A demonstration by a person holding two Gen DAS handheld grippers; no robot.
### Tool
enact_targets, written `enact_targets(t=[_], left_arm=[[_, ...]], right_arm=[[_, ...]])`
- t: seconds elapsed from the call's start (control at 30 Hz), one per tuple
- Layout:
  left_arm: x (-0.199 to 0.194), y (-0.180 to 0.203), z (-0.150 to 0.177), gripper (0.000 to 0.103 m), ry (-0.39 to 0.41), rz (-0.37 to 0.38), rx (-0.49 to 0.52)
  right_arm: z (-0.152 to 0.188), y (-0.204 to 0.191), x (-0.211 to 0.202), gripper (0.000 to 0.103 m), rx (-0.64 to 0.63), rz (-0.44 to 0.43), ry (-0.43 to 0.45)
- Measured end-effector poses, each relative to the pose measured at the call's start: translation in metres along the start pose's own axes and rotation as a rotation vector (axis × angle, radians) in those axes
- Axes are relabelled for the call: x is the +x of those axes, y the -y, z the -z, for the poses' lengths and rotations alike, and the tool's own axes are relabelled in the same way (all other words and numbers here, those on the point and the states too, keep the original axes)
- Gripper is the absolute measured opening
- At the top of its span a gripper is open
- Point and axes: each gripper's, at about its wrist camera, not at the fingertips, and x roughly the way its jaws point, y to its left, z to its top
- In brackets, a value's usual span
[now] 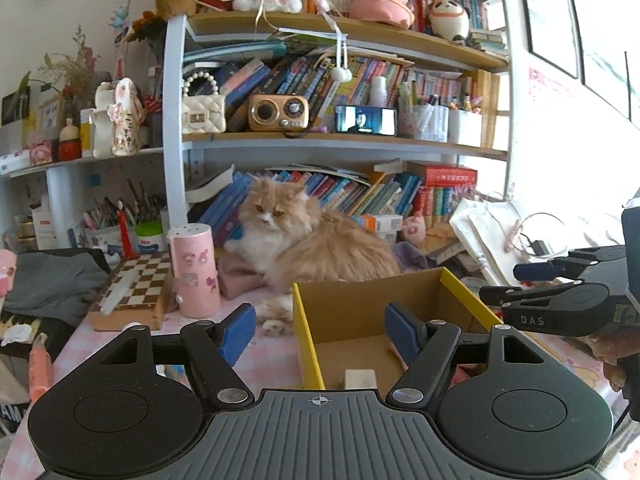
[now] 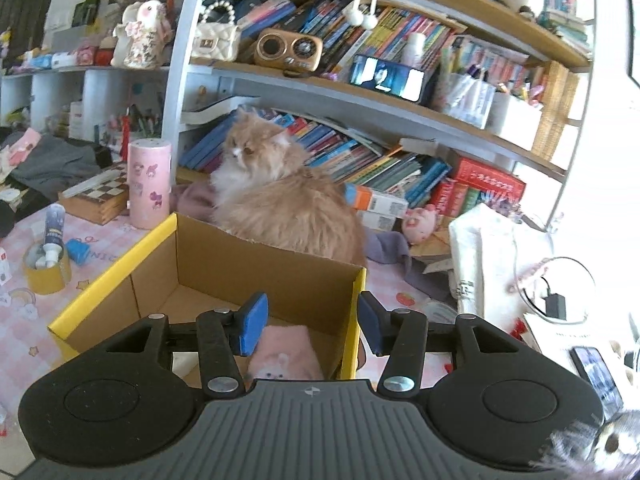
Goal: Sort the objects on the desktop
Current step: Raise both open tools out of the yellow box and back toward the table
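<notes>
Over the desk, from the left wrist, the left gripper (image 1: 320, 330) hung spread and empty above the yellow-rimmed cardboard box (image 1: 306, 336), where a small white eraser-like block (image 1: 360, 378) lay on the floor: light, stiff, best pinched across its short sides. The right gripper (image 1: 520, 280) showed at the edge, its state unclear.

From the right wrist, the right gripper (image 2: 314, 324) stood spread, holding nothing, straddling the box's near corner; a soft pink plush pouch (image 2: 286, 350) lay inside, squashy and easily nipped mid-body. A cat (image 2: 280, 200) sat just behind.
</notes>
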Motion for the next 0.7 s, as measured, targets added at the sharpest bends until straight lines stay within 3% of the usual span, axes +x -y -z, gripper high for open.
enact_targets(t=[0.37, 0.7], left_arm=[[-0.035, -0.03, 0.026, 0.073, -0.008, 0.111, -0.01], [-0.064, -0.071, 0.063, 0.073, -0.082, 0.083, -0.035]], right_arm=[[0.026, -0.043, -0.065, 0.049, 0.108, 0.128, -0.01], [0.056, -0.094, -0.114, 0.05, 0.203, 0.18, -0.05]])
